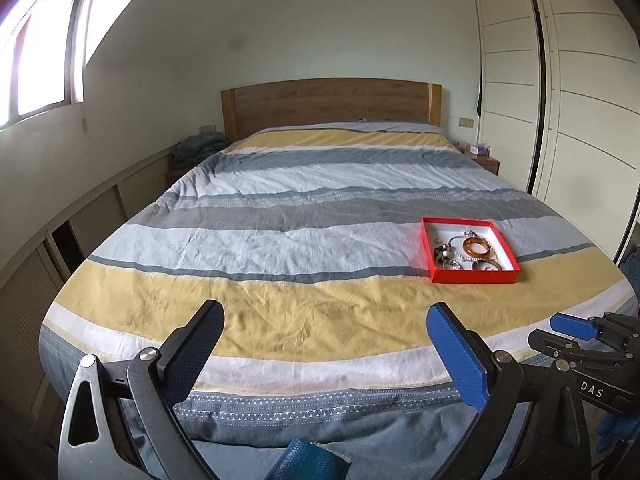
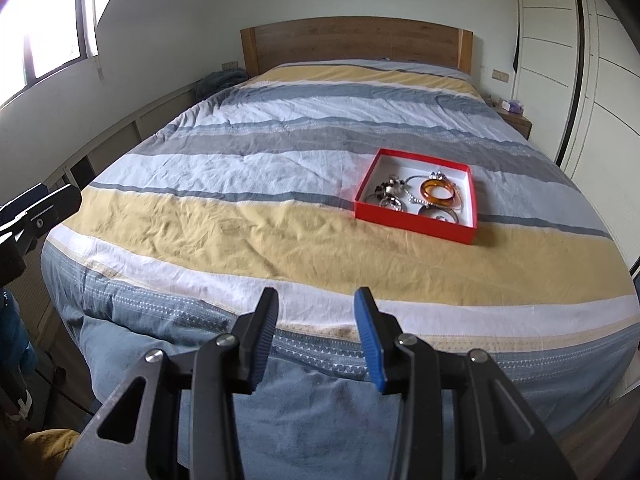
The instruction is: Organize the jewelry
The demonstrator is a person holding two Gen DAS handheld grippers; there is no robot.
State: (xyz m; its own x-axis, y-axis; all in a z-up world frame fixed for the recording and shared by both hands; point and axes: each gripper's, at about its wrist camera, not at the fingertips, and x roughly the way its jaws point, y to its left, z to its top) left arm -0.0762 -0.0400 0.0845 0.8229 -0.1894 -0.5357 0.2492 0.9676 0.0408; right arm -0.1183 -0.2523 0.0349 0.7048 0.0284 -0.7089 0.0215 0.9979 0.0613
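A shallow red tray with a white inside sits on the striped bed, right of centre. It holds an orange bangle, silver chains and rings. My left gripper is open and empty, held over the foot of the bed, well short and left of the tray. My right gripper is open and empty, also at the foot of the bed, short of the tray. The right gripper also shows at the right edge of the left wrist view.
The bed has a blue, grey and yellow striped cover and a wooden headboard. Nightstands flank it. White wardrobe doors stand on the right, a window on the left.
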